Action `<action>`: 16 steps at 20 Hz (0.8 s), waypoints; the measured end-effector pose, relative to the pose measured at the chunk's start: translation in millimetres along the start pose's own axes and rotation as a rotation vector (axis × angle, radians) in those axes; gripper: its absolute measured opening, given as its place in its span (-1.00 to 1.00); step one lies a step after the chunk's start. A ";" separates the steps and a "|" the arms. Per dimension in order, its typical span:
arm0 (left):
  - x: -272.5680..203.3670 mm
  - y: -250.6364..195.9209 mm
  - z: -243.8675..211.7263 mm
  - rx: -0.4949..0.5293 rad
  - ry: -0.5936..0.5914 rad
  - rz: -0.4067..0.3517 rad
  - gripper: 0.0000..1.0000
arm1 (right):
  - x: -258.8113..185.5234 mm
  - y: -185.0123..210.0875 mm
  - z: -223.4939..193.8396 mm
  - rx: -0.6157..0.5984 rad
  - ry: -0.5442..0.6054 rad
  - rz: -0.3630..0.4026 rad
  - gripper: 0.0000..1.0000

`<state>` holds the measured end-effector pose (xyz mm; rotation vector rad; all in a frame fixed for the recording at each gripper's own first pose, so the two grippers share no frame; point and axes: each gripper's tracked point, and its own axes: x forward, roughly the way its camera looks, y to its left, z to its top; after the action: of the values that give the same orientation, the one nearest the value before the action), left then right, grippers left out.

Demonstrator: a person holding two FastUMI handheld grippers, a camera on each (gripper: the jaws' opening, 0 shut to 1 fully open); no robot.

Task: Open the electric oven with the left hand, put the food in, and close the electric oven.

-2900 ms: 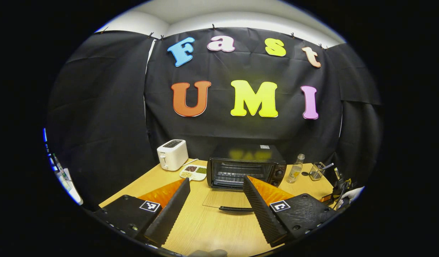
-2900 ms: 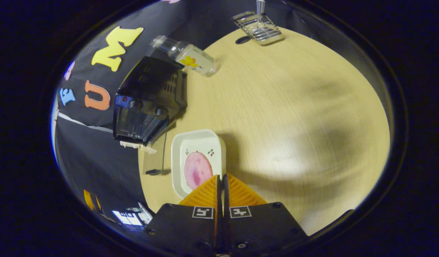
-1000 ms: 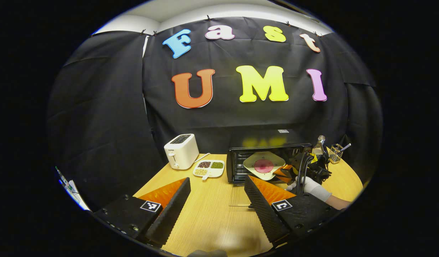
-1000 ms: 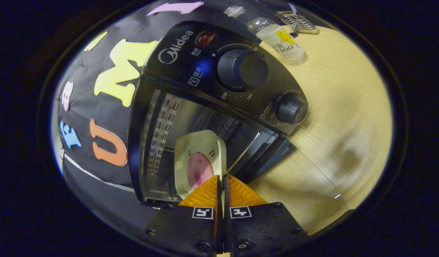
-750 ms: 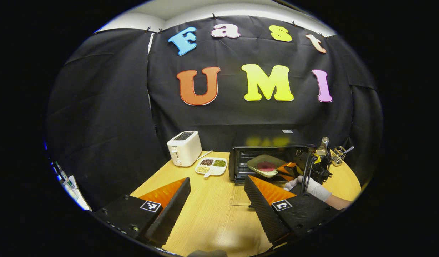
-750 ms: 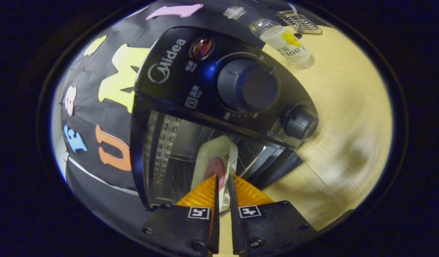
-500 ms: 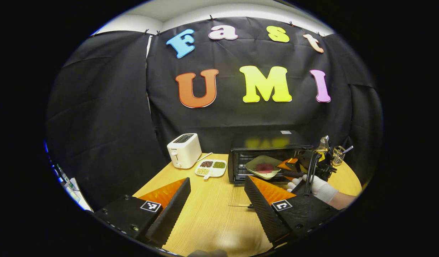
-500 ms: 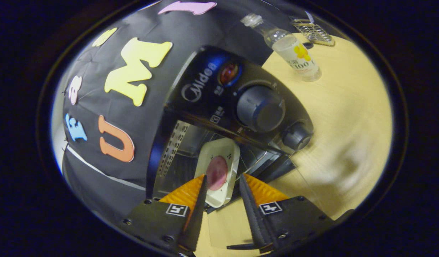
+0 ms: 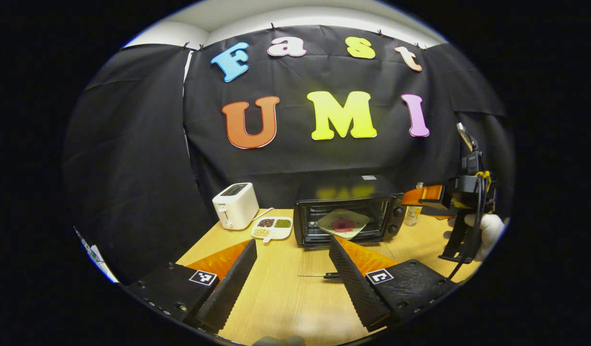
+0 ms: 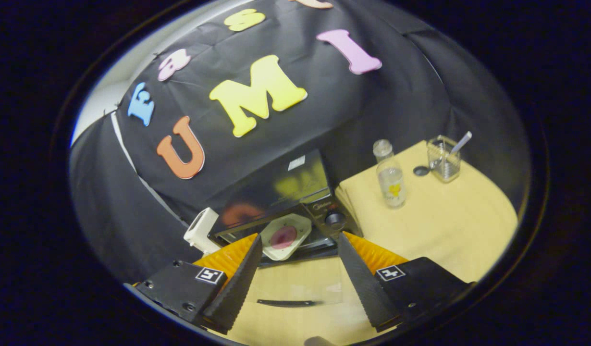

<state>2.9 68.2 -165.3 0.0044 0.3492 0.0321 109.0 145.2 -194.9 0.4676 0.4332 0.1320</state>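
**Q:** Which relation governs the coming move?

**A:** The oven door [image 9: 319,262] lies folded down flat on the table [image 9: 281,298], directly ahead of the left gripper [image 9: 291,271]. The door's long axis, marked by its dark handle [image 9: 324,275], runs crosswise to that gripper's fingers. The handle sits close in front of the left gripper. The right gripper [image 9: 423,197] is raised off to the right of the electric oven [image 9: 348,209], well apart from the door. The left hand appears the nearer one for closing, and the task assigns the oven to it.

**Q:** What is the state of each claw?

**A:** The left gripper stands wide, with nothing between its fingers. The right gripper [image 10: 298,269], in its own view, is also spread wide and holds nothing.

**Q:** Where is the food, and how does it look?

**A:** The plate [image 9: 342,223] rests inside the oven cavity, tilted slightly, its near edge close to the opening. It is a pale, rounded-square dish with a pink round slice [image 10: 283,237] at its centre. Whether the near edge clears the door's swing cannot be told.

**Q:** What remains?

**A:** By judgement, only the door closure: lift the handle edge up and toward the cavity.
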 end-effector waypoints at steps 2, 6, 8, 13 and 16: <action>-0.4 -7.8 -7.7 0.004 -0.008 -0.038 0.94 | -34.9 -11.6 8.6 -0.084 -0.043 -0.048 0.89; 5.9 -26.0 -37.7 0.016 0.023 -0.097 0.94 | -93.0 -36.4 9.1 -0.207 -0.060 -0.132 0.89; 11.1 -35.3 -53.1 0.018 0.045 -0.116 0.94 | -114.1 -48.4 11.0 -0.244 -0.071 -0.166 0.89; 36.9 -70.5 -103.5 0.042 0.116 -0.160 0.94 | -141.9 -71.4 15.5 -0.291 -0.060 -0.211 1.00; 55.1 -90.7 -139.3 0.040 0.183 -0.165 0.94 | -144.0 -75.6 27.6 -0.315 -0.049 -0.206 0.92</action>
<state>9.7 -20.8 -315.9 0.0125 0.5322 -0.1390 -7.0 35.2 -153.9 0.1149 0.4012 -0.0111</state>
